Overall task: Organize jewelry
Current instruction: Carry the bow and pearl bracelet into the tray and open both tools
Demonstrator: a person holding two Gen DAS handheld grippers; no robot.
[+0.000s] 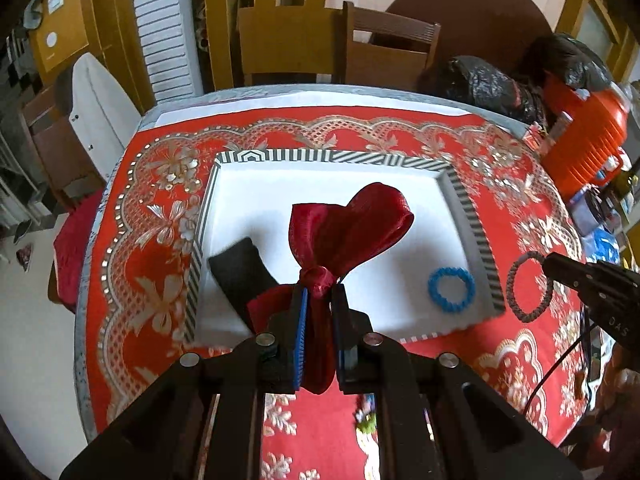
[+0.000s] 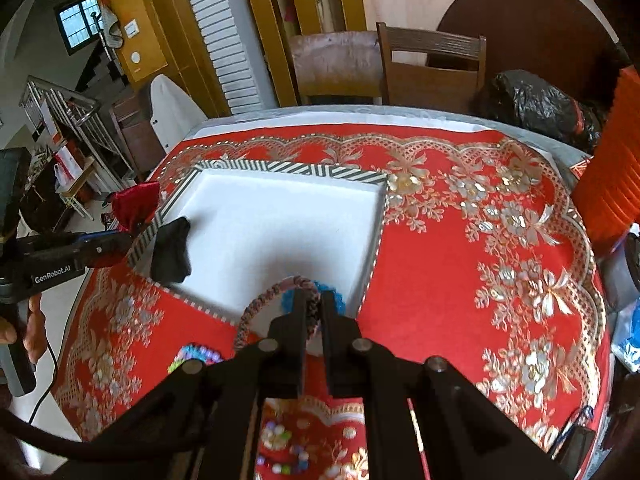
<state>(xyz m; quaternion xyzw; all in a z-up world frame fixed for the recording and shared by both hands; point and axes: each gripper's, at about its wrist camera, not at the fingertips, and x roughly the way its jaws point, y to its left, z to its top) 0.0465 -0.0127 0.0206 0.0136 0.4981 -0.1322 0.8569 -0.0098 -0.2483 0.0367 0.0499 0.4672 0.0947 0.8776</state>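
Two handheld grippers carry hair and wrist ornaments toward a white tray [image 1: 452,200] with a striped rim, which sits on a red floral tablecloth [image 1: 152,272]. At the left of the tray lies a black band [image 1: 240,276], resting on the white floor just inside the left rim. Next comes the left gripper [image 1: 319,292], its jaws clamped on the knot of a red satin bow [image 1: 348,224]; the bow's upper loops stand up beyond the fingertips and hang over the middle of the tray, its long axis running roughly along the line of the fingers. Further right, a blue beaded bracelet [image 1: 451,289] lies flat inside the tray near its near right corner. At the far right, the right gripper [image 2: 313,300] is closed on a braided grey-and-pink bracelet [image 2: 256,312], pinching one side of the ring so that the rest of the loop hangs out to the left of the fingers, over the tray's near rim and close above the blue bracelet. Judged from this layout, both ornaments are bound for the tray; open white floor lies ahead of each gripper, the left one nearer the centre, the right one at the near edge.
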